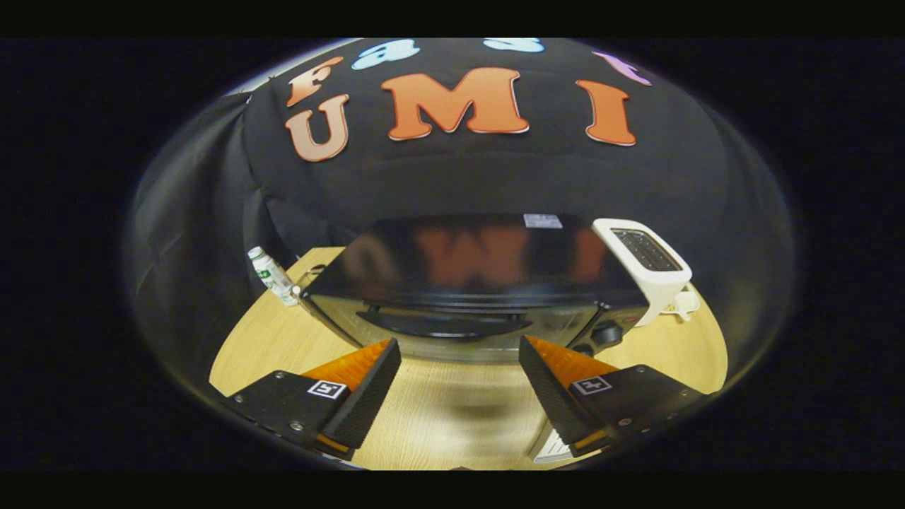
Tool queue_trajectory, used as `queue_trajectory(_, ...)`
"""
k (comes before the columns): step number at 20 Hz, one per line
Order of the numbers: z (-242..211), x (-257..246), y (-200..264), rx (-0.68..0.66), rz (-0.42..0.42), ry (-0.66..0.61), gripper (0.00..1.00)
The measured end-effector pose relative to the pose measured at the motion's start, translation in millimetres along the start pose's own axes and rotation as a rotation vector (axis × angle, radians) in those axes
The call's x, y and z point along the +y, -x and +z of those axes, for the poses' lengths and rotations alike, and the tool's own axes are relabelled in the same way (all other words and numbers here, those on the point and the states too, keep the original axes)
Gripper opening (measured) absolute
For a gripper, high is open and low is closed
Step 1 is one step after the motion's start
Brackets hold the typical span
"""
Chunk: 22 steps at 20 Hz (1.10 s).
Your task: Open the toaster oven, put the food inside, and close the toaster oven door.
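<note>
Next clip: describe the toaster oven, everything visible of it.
The toaster oven is a black, glossy box on the wooden table, just ahead of the open claw. Its door looks shut, with a curved handle across the front and knobs beside it. A white toaster stands close at one side.

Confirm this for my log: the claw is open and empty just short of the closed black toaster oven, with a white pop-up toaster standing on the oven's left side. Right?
One detail is off. In the gripper view the white pop-up toaster stands at the right side of the closed black toaster oven, not the left; a small white bottle is on the left. The claw is indeed open and empty, just short of the oven door.
</note>
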State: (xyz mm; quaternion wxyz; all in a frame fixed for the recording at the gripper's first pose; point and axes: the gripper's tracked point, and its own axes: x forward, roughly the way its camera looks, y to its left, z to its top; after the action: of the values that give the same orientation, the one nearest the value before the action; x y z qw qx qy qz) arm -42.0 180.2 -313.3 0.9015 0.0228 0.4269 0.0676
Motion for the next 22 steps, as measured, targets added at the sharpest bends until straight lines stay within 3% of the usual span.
queue_trajectory(8, 129, -11, 98, -0.378, 0.017, 0.064, 0.99)
queue_trajectory(13, 205, -21, 167, -0.628, -0.014, 0.124, 0.99)
queue_trajectory(17, 245, -35, 215, -0.741, -0.063, 0.148, 0.99)
queue_trajectory(22, 265, -46, 256, -0.804, -0.097, 0.148, 0.99)
